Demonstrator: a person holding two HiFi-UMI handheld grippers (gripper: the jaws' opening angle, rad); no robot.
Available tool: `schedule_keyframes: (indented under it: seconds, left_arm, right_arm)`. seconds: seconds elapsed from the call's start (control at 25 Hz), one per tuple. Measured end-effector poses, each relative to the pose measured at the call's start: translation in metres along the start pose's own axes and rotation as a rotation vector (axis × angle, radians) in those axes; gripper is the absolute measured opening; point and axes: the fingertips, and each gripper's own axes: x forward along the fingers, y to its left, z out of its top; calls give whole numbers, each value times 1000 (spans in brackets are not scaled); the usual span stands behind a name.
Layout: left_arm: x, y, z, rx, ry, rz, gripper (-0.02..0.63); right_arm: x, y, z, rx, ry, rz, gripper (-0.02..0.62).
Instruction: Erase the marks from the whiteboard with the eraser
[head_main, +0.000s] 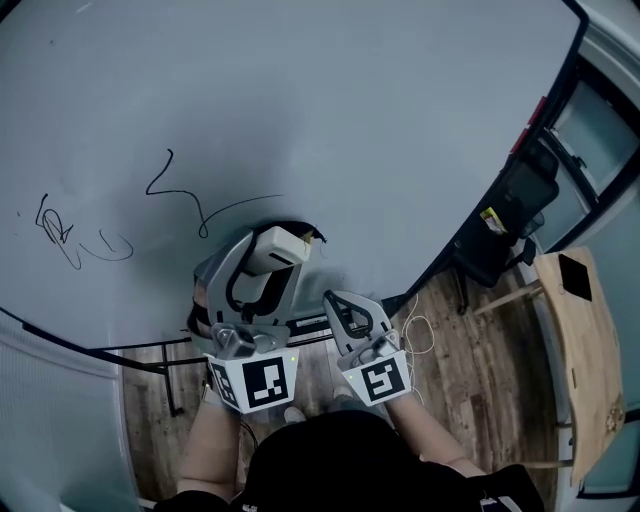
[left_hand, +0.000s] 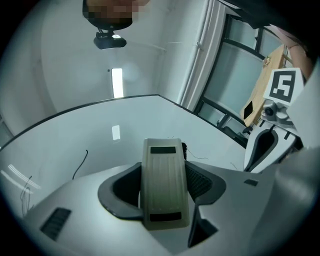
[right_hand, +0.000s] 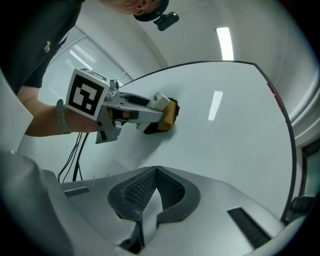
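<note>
At whiteboard (head_main: 300, 100), eraser (left_hand: 164, 180) in left gripper (head_main: 268, 262)

eraser (head_main: 280, 248) on whiteboard (head_main: 350, 120), marks (head_main: 168, 192) to its left

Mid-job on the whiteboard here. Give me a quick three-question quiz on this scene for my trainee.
1. True or false: the right claw holds the eraser.
2. In the head view, the black marks on the whiteboard lie mostly on which side of the eraser? A left; B right; C below.
3. Fill in: the right claw's jaws are ____.
Key: 1 false, the left claw holds it; 2 A; 3 shut.
</note>
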Motion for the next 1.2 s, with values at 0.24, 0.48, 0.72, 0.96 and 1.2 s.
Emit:
schedule_keyframes:
  seconds: [0.24,0.48,0.72,0.96,1.2]
  left_arm:
    - [35,25,15,23,19,53,262]
    - [43,28,15,15,23,89,262]
    - [30,42,1,-85,40,144,262]
    - [6,61,-29,-114,112,191,262]
    - [-25,69,-67,-187,169,243,262]
  right_arm:
    - [13,-24,15,-34,-36,30,28]
    - [22,-29,17,-16,-67,77,28]
    - [31,-16,27,24,-124,139,28]
    - [43,1,46,96,-225,188,29]
    - [51,29,44,89,-209,269,28]
